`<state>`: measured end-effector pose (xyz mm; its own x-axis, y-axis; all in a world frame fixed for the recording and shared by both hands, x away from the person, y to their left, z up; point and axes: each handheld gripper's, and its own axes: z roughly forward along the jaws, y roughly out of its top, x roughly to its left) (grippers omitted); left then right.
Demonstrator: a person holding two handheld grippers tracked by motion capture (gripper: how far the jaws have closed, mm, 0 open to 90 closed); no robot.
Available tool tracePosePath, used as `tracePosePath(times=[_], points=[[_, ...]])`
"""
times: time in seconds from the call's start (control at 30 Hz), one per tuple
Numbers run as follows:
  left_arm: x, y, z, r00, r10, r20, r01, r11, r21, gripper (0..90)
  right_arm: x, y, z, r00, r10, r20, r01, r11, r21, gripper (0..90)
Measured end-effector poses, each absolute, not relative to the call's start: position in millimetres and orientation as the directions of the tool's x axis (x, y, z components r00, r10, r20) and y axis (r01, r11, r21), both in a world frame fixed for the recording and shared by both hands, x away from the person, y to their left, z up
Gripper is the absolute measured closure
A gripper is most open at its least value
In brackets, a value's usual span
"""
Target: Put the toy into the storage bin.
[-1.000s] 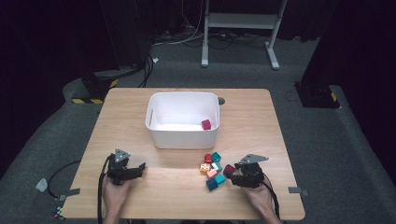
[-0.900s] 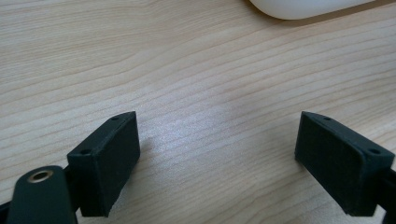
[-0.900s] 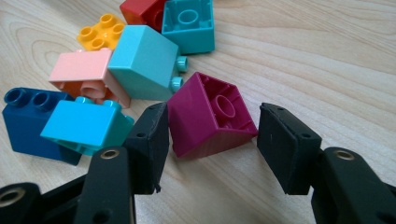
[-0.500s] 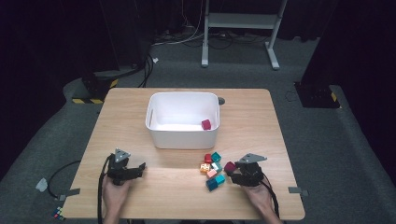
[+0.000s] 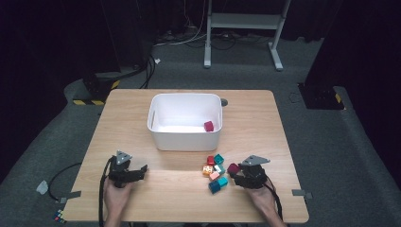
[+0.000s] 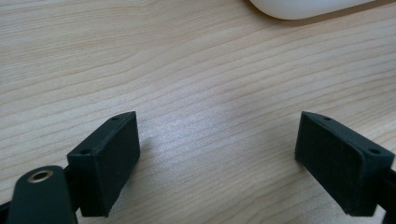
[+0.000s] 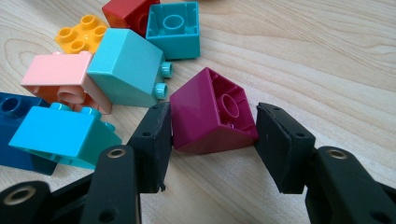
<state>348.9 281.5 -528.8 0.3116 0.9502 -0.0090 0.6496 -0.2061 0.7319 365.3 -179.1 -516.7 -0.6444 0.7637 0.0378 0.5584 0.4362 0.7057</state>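
- Right gripper view: a magenta brick (image 7: 212, 114) lies tipped on its side on the tabletop (image 7: 327, 60), hollow underside facing up and toward the right-hand jaw, squarely between the two black jaws of the right tongs (image 7: 210, 140).
- The left-hand jaw touches or all but touches the brick's smooth face; a thin gap separates the right-hand jaw from its open edge. The jaws have just been closing around the brick and stand at middling width, not yet pressing it from both sides.
- The brick sits at the near edge of a loose heap: a teal brick (image 7: 126, 67) just beside it, then pink (image 7: 58, 77), orange (image 7: 84, 32), red (image 7: 128, 11), a second, upturned teal brick (image 7: 175, 23), and a light blue brick (image 7: 63, 133) lying on a dark blue one (image 7: 14, 128).
- High view: the right tongs (image 5: 236, 174) are on the heap while the left tongs (image 5: 139, 171) rest well apart, so the right hand is plainly the nearer.
- The left tongs stand wide and hold nothing.
- Beyond the heap, the white bin (image 5: 184, 139) already holds one dark red brick (image 5: 208, 126), the likely destination.
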Motion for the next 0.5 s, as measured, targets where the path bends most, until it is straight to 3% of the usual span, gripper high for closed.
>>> tracePosePath(times=[0.5], points=[[348.9,281.5,-528.8,0.312,0.95,-0.009,0.65,-0.206,0.732,14.0,365.5,-181.0,-511.7,-0.647,0.761,0.035,0.545,0.431,0.719,47.4]])
